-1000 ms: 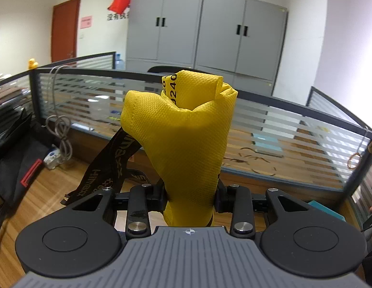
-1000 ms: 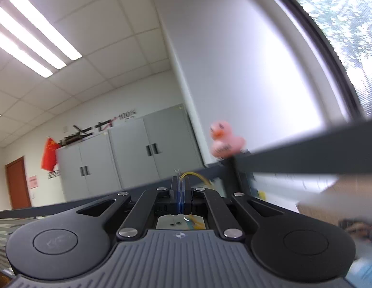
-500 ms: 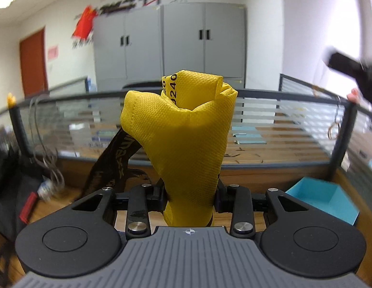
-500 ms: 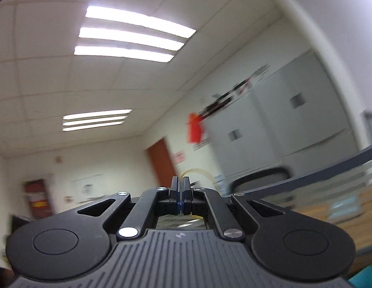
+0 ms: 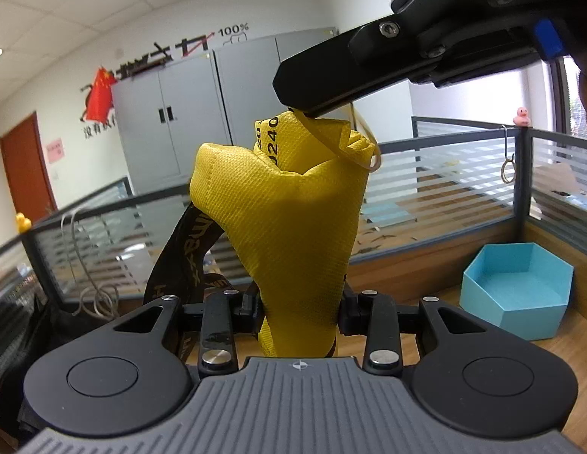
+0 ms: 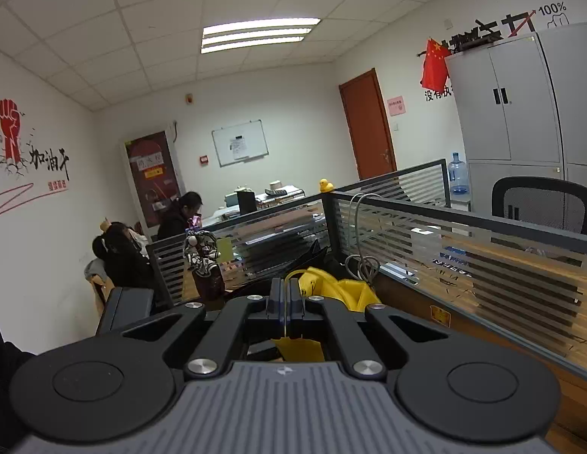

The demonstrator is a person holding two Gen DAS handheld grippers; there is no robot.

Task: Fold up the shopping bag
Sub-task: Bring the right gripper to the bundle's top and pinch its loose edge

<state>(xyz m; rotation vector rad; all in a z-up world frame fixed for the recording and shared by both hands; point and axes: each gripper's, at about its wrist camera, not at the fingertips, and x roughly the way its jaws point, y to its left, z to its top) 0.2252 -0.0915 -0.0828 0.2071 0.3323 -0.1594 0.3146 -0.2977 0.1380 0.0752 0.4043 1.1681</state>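
Note:
My left gripper (image 5: 299,308) is shut on the rolled-up yellow shopping bag (image 5: 289,219), which stands upright between its jaws. A black printed strap (image 5: 187,253) hangs off the bag to the left. My right gripper (image 5: 304,108) comes in from the upper right, just above the top of the roll. It is shut on a thin yellowish rubber band (image 5: 359,143) that loops over the roll's top right corner. In the right wrist view the right gripper (image 6: 285,295) has its jaws together on the band (image 6: 285,312), with the yellow bag (image 6: 338,291) just beyond.
A blue hexagonal box (image 5: 516,289) sits open on the wooden desk (image 5: 558,344) at the right. Grey striped partitions (image 5: 463,174) ring the desk. Grey cabinets (image 5: 202,113) stand behind. A cable (image 6: 363,261) hangs over a partition; people (image 6: 179,215) sit at the far left.
The right gripper swung round from pointing at the ceiling and came in over the top of the roll, bringing the rubber band to its corner. The left gripper tilted upward, still holding the bag.

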